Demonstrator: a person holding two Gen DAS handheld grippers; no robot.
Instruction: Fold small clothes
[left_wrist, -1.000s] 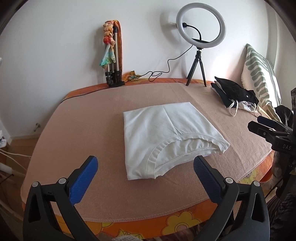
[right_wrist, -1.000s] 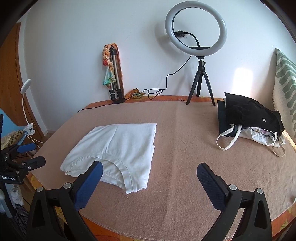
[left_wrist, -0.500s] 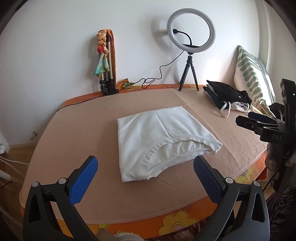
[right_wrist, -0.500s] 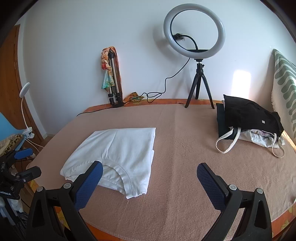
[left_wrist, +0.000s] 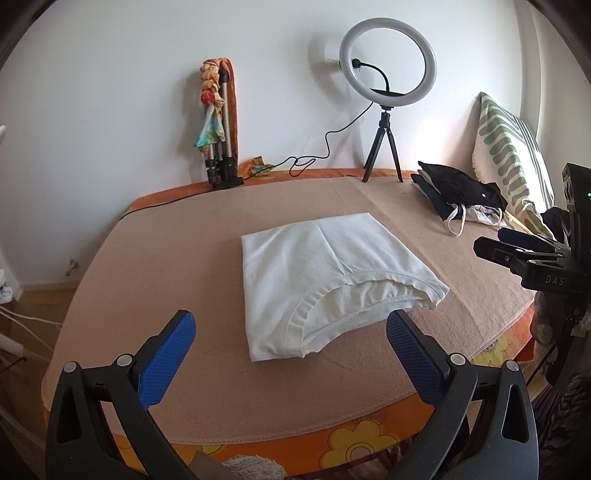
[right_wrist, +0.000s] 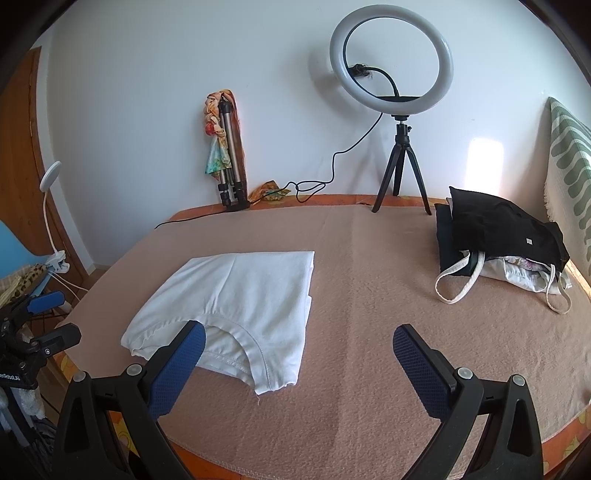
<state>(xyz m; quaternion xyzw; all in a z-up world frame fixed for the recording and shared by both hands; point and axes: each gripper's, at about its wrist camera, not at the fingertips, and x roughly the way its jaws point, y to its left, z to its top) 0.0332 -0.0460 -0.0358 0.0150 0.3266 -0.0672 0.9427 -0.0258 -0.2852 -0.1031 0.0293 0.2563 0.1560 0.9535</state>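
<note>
A white garment (left_wrist: 325, 273) lies folded into a rough rectangle on the tan blanket (left_wrist: 177, 258), its curved hem facing the near edge. It also shows in the right wrist view (right_wrist: 236, 302), left of centre. My left gripper (left_wrist: 290, 349) is open and empty, held back from the garment's near edge. My right gripper (right_wrist: 299, 363) is open and empty, above the blanket just right of the garment. Each gripper shows at the edge of the other's view: the right one (left_wrist: 524, 251) and the left one (right_wrist: 44, 317).
A ring light on a tripod (right_wrist: 400, 122) and a folded tripod with a scarf (right_wrist: 225, 147) stand against the back wall. A black bag over a white tote (right_wrist: 502, 240) and a striped pillow (left_wrist: 506, 147) lie at the right. The bed edge (left_wrist: 295, 439) is near.
Both grippers have pulled back a little from the bed and stayed open. The garment has not moved.
</note>
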